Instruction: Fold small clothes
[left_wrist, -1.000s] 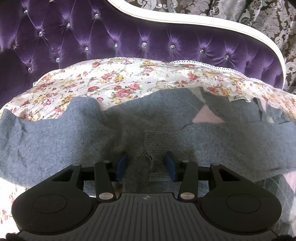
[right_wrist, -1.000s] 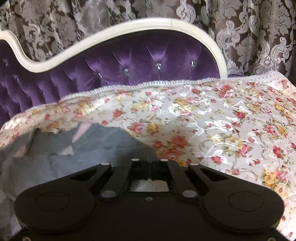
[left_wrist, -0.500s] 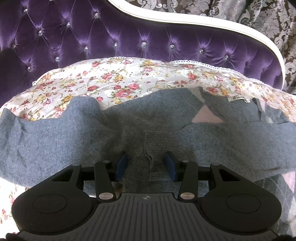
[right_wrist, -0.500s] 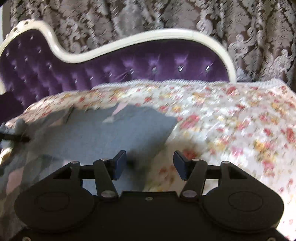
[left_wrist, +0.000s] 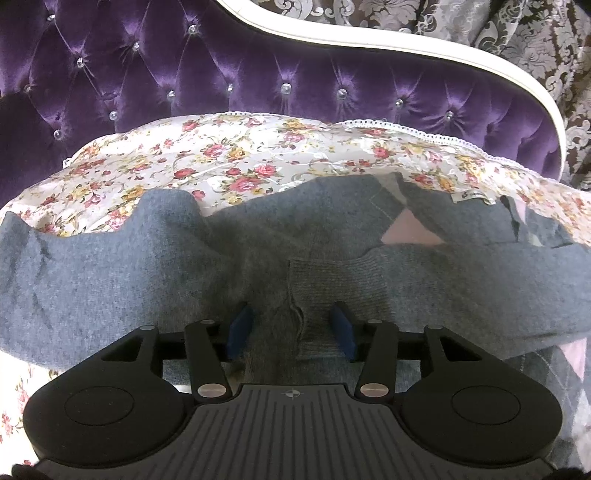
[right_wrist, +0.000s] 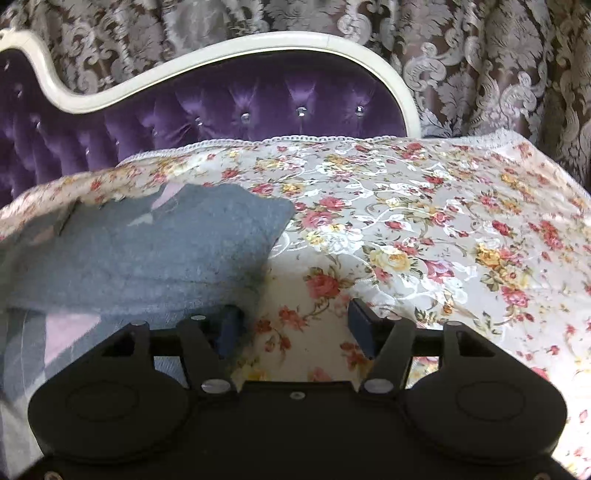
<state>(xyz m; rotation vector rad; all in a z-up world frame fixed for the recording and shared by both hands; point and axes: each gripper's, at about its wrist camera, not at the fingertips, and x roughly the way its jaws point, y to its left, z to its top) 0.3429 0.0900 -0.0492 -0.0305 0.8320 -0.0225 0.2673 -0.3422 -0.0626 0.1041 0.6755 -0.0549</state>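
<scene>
On the floral bed cover (right_wrist: 424, 221), the grey sweater (left_wrist: 110, 273) has sleeves folded inward; body folds remain. Both grippers, left gripper (left_wrist: 291, 328) and right gripper (right_wrist: 295, 325), have fingers spread, empty.

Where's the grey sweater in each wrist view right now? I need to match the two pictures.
Left wrist: grey sweater spans the middle band, its ribbed cuff ahead of the open left gripper.
Right wrist: it fills the left side.
Shared landmark: purple tufted headboard.
</scene>
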